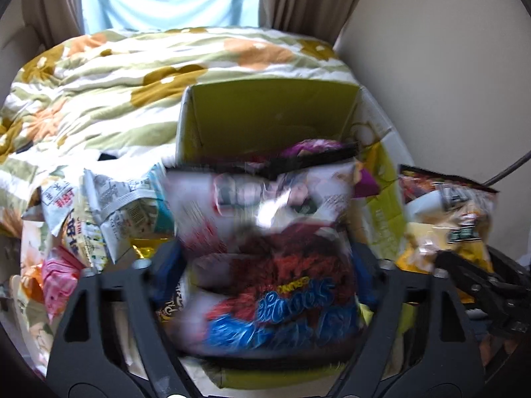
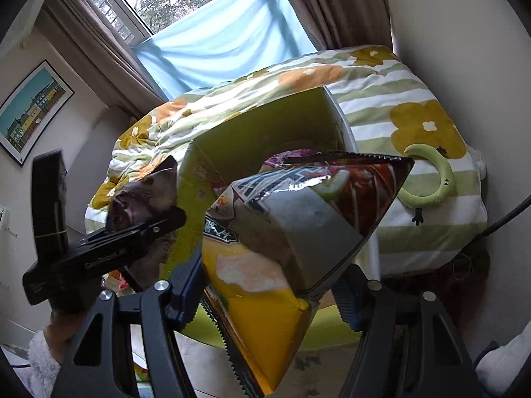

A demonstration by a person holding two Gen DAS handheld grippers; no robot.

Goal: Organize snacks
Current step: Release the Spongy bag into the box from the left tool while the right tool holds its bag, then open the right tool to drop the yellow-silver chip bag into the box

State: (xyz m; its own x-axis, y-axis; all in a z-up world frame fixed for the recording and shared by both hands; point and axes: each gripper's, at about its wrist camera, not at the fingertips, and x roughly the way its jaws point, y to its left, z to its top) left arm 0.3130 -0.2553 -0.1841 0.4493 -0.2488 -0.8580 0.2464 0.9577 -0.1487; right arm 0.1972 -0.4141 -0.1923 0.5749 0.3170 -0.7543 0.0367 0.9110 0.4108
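Observation:
My left gripper is shut on a white, red and blue snack bag, held in front of the open green cardboard box. A purple packet lies inside the box. My right gripper is shut on a yellow and dark chip bag, held over the same box. That bag and the right gripper also show at the right of the left wrist view. The left gripper with its bag shows at the left of the right wrist view.
The box stands on a bed with a floral striped quilt. Several loose snack packets lie left of the box. A green curved toy lies on the quilt. A wall and a black cable are at the right.

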